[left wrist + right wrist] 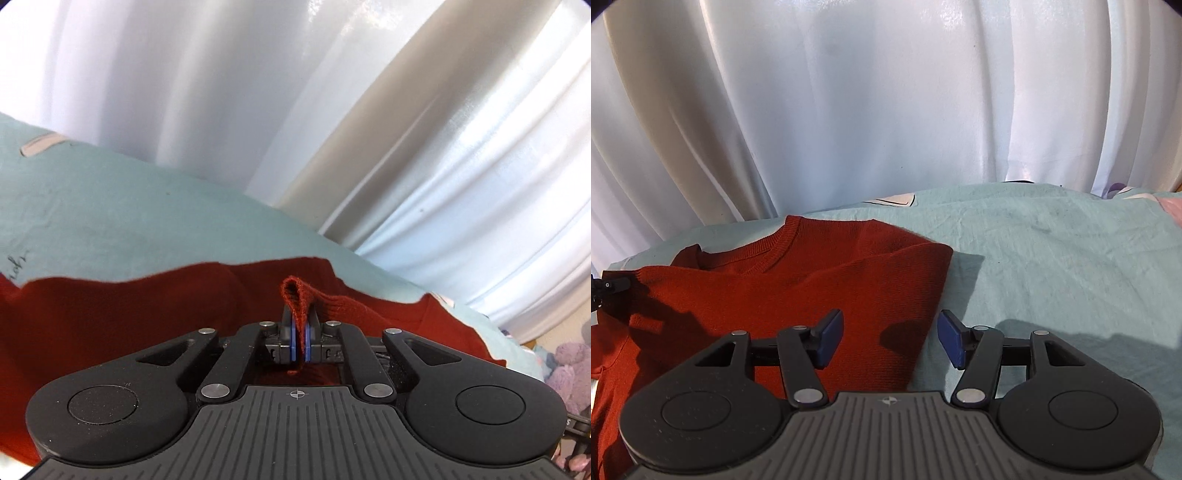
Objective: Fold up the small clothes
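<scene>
A rust-red knit sweater [798,288] lies on a pale teal bedsheet [1052,251], its neckline toward the curtain and its right side folded in to a straight edge. My right gripper [891,338] is open and empty, hovering over that folded right edge. My left gripper [300,332] is shut on a pinched fold of the red sweater [110,325] and holds the cloth raised between its blue pads. The left gripper's tip also shows at the far left of the right wrist view [605,286], at the sweater's left edge.
White curtains [886,103] hang right behind the bed. A lilac plush toy [570,373] sits off the bed's edge at the lower right of the left wrist view. Pink and white bedding [1171,206] shows at the far right.
</scene>
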`<state>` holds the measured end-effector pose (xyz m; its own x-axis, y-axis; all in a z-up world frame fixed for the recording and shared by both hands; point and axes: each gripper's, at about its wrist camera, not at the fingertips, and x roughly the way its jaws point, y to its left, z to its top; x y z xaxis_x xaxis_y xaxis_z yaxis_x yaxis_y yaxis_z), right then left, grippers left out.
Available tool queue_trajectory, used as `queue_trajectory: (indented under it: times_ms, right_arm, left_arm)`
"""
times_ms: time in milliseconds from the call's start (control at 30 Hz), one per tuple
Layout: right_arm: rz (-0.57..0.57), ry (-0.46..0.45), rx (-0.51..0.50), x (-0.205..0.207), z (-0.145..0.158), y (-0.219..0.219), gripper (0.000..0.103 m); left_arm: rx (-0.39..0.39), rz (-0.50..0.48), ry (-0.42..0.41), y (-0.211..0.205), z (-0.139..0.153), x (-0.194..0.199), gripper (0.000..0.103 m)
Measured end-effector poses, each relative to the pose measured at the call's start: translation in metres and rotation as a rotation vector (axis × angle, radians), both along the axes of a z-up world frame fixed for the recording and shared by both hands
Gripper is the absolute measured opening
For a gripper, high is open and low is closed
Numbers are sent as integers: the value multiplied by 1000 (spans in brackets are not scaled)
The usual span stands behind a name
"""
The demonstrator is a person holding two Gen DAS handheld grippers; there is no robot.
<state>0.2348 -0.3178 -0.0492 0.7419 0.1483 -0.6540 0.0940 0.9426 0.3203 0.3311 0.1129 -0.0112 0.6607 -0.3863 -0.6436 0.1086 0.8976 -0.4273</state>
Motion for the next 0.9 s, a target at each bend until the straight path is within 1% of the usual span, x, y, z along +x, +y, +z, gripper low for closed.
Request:
queue_trajectory:
  times_ms: [133, 233, 267, 300, 333, 367, 400, 433, 500, 533, 600, 667, 733, 767, 800, 867, 900]
  right_arm:
    - [-4, 35, 9, 21, -7, 0, 57]
    - [-32, 60, 76, 30, -15, -10, 55]
    - [-35, 62, 94, 32, -16, -13, 47]
    - [-33, 57, 99, 33, -16, -13, 26]
    - [-29, 41, 82, 33, -15, -11, 14]
    - [-21, 20, 45, 32, -11, -6, 7]
    - [-12, -13, -6, 30, -5, 1, 7]
    - [-5, -61, -82, 27, 2, 9, 7]
    - [-25, -127, -215, 22, 11, 20, 7]
    - [-41, -129, -266, 24, 9, 25, 7]
    - [-53, -98, -355, 31, 0, 31, 7]
    - [-32, -33, -394, 39, -12, 36, 8]
    - [-35, -24, -418, 35, -11, 40, 11]
    - [-45, -36, -413, 30, -5, 41, 14]
    - [-42, -65, -398, 21, 4, 43, 15]
    - [0, -123, -378, 5, 17, 51, 16]
    - [42, -133, -378, 0, 19, 58, 16]
  left_arm:
    - [6, 12, 45, 16, -7, 4, 6]
    - [-7, 21, 69, 20, -17, 6, 6]
    - [-12, 22, 75, 21, -20, 6, 6]
    - [-9, 21, 78, 21, -23, 6, 6]
    - [-4, 19, 78, 21, -24, 6, 6]
    - [0, 20, 75, 20, -26, 8, 6]
    - [3, 22, 69, 20, -27, 6, 6]
    - [3, 24, 62, 19, -26, 5, 6]
    - [-3, 21, 29, 16, -22, 5, 6]
    - [-2, 14, 14, 13, -19, 4, 6]
    - [21, 4, 8, 6, -18, 7, 6]
    - [72, -3, 11, -3, -23, 11, 6]
    - [128, -11, 34, -11, -30, 15, 6]
    - [156, -14, 57, -14, -35, 17, 6]
    - [165, -12, 66, -15, -38, 18, 6]
    - [151, -12, 58, -13, -38, 17, 6]
    - [141, -9, 57, -12, -37, 16, 6]
